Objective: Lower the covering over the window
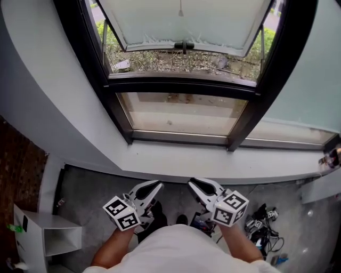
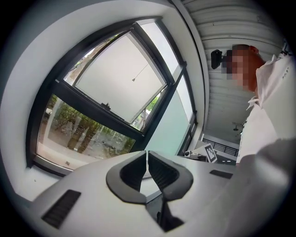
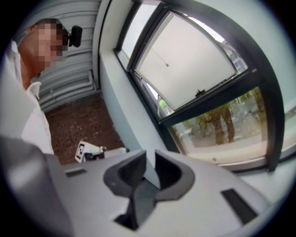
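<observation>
Cord [image 1: 180,9] hanging vertically before window [image 1: 181,87], left gripper [image 1: 158,185] fingers closed, right gripper [image 1: 192,183] fingers narrowly apart

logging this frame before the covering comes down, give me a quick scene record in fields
window: black frame, upper pane swung outward, greenery outside
lower pane: uncovered, ground visible through it
pull cord: hangs in front of the upper pane, untouched
left gripper: shut, empty, low by the person's torso
right gripper: slightly open, nothing between its jaws, also low
sill: white ledge below the window
floor: cables at right, white shelf unit at left
</observation>
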Demonstrator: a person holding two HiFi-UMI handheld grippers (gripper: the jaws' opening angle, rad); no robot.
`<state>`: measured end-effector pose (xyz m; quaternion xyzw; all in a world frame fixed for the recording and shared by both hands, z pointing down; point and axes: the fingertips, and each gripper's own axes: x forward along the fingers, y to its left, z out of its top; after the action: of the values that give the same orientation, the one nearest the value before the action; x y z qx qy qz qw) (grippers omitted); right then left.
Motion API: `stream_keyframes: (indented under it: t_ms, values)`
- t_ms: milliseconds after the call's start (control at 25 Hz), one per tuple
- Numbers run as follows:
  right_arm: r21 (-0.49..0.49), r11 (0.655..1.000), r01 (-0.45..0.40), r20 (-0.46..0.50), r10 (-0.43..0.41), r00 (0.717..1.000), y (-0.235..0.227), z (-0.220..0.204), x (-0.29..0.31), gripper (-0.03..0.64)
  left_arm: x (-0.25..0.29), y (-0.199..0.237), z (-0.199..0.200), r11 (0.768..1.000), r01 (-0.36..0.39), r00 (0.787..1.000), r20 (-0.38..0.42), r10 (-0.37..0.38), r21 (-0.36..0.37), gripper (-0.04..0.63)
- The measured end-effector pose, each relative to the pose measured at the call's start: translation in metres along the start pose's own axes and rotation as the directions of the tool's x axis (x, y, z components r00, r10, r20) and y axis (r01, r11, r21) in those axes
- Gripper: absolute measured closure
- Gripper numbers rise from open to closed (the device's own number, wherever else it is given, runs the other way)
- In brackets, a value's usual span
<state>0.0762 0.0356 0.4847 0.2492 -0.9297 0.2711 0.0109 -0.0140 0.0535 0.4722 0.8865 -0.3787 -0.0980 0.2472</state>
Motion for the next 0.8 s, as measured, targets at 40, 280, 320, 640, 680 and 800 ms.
stream_keyframes:
  t_ms: [40, 280, 320, 640, 680, 800]
  values:
    - [-0.005, 1.000, 0.001, -0.001, -0.001, 1.000, -0.002, 0.003, 0.007, 0.554, 0.002, 0.008, 0.005, 1.000, 0.001, 1.000, 0.002, -0.001, 0.006, 0.577]
    - [-0.027, 0.998, 0.048, 0.017, -0.048, 0.999, -0.028, 0.028, 0.058, 0.554, 0.021, 0.064, 0.038, 0.999, 0.020, 1.000, 0.004, -0.020, 0.026, 0.577]
    - [-0.029, 0.998, 0.056, 0.023, -0.056, 0.998, -0.031, 0.034, 0.067, 0.554, 0.023, 0.073, 0.044, 0.999, 0.025, 1.000, -0.001, -0.025, 0.032, 0.577]
    - [-0.058, 0.992, 0.114, 0.067, -0.110, 0.992, -0.053, 0.076, 0.138, 0.554, 0.040, 0.140, 0.103, 0.994, 0.070, 0.997, -0.023, -0.068, 0.086, 0.577]
    - [-0.069, 0.990, 0.124, 0.070, -0.120, 0.990, -0.055, 0.080, 0.144, 0.554, 0.041, 0.146, 0.108, 0.993, 0.076, 0.997, -0.025, -0.074, 0.093, 0.577]
    - [-0.089, 0.983, 0.158, 0.085, -0.151, 0.985, -0.063, 0.089, 0.156, 0.554, 0.045, 0.161, 0.122, 0.989, 0.097, 0.995, -0.030, -0.095, 0.110, 0.577]
